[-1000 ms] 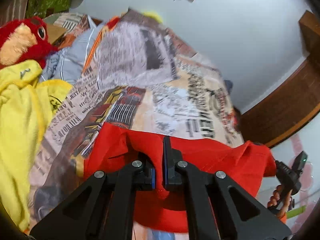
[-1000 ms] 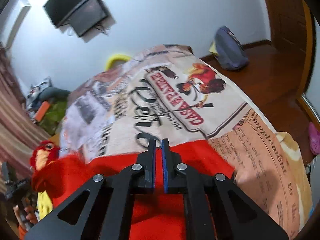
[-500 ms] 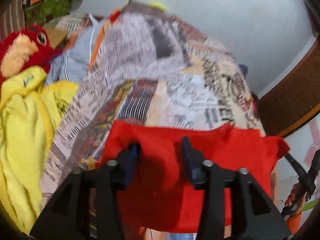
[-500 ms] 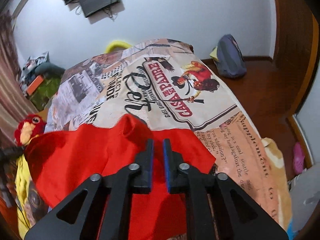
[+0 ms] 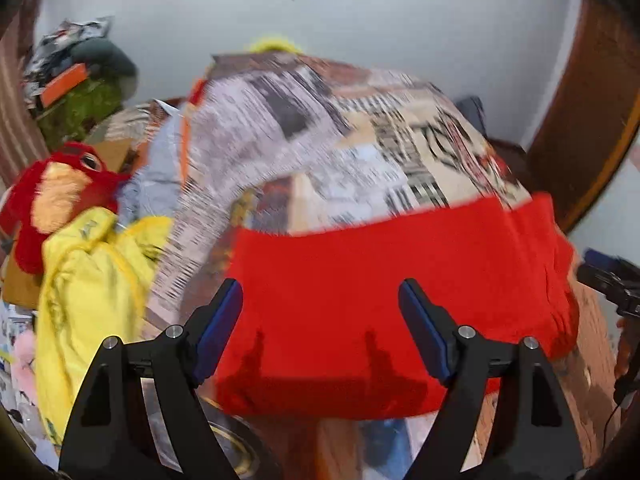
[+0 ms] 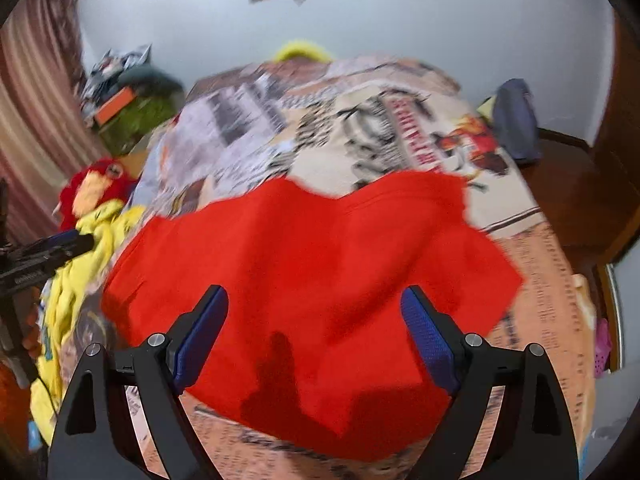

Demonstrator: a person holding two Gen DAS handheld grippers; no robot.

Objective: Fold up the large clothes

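The red garment (image 6: 320, 272) is laid on the bed, near its front edge, on the printed bedspread (image 6: 360, 128). A second ago it was pinched in both grippers and held raised; it has since been let go and has settled into a broad, roughly folded slab, with a wavy far edge in the right wrist view and a straighter one in the left. The jaws of the left gripper (image 5: 320, 320) have just been opening and are seen spread wide, with nothing gripped: the cloth lies below and beyond the blue pads (image 5: 218, 328), not pressed by them. The same holds for the right gripper (image 6: 316, 332), whose jaws have also just been opening and now stand wide and empty above the cloth. One fold is judged to have been completed and released; further folds or smoothing are probably still needed, as the right corner is left sticking out unevenly.

The garment appears to be a soft, matte knit, limp and without stiffness, with shallow ridges across it. The bedspread is a thin fabric printed like newspaper. To the left, a crumpled yellow garment (image 5: 88, 280) and a furry red plush toy (image 5: 60, 196) are seen lying just beside the bed.
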